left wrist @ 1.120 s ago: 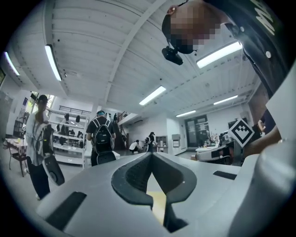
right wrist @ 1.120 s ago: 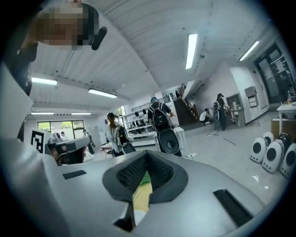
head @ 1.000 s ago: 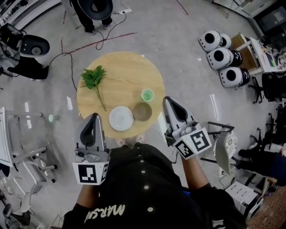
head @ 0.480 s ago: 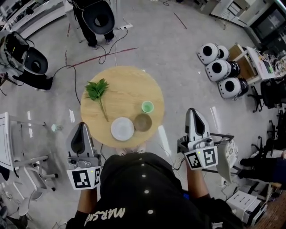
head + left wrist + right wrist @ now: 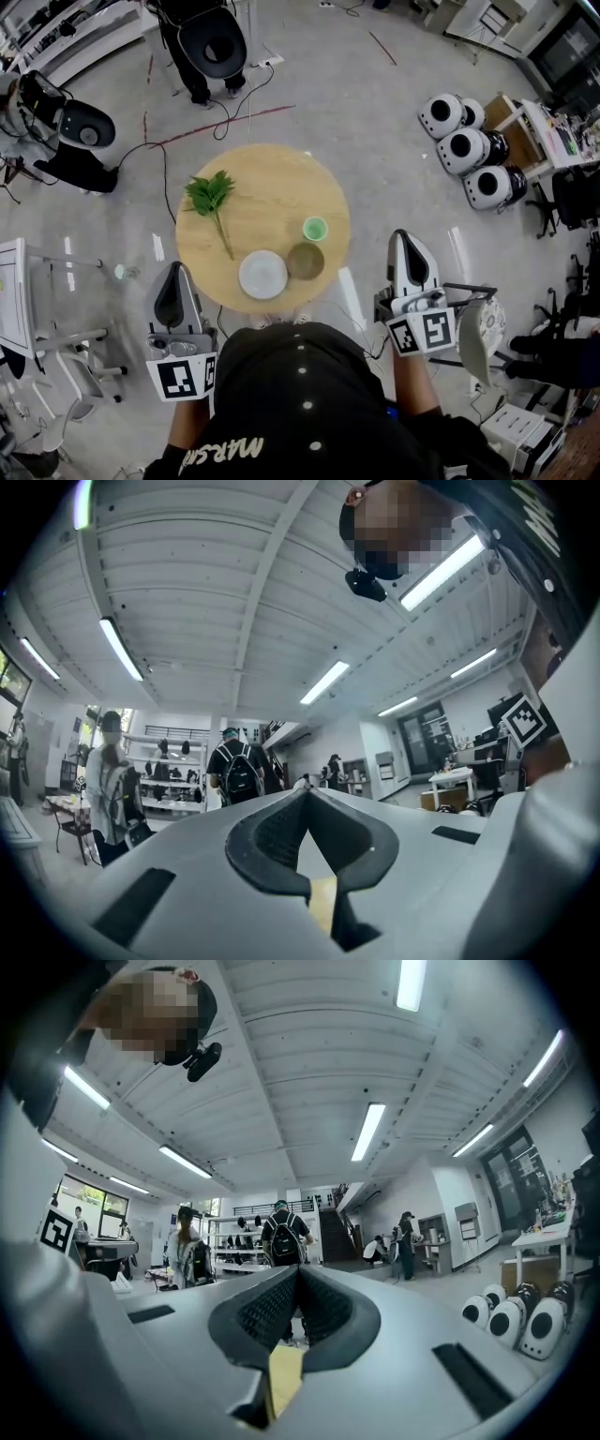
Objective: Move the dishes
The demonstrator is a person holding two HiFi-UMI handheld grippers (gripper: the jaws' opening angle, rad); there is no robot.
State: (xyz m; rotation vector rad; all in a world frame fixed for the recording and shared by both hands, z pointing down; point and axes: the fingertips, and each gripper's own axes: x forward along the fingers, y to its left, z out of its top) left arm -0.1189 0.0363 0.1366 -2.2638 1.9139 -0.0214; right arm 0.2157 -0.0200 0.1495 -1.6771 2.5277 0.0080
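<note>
White lettering on the person's black top reads partly as "MARS", and a black-and-white square marker faces up on each gripper's cube. The left gripper and right gripper hang at either side of the body, off the round wooden table, both with jaws closed tip to tip and nothing between them. On the table's near edge a white plate touches a brown bowl, a green cup just beyond, a leafy sprig to the left.
</note>
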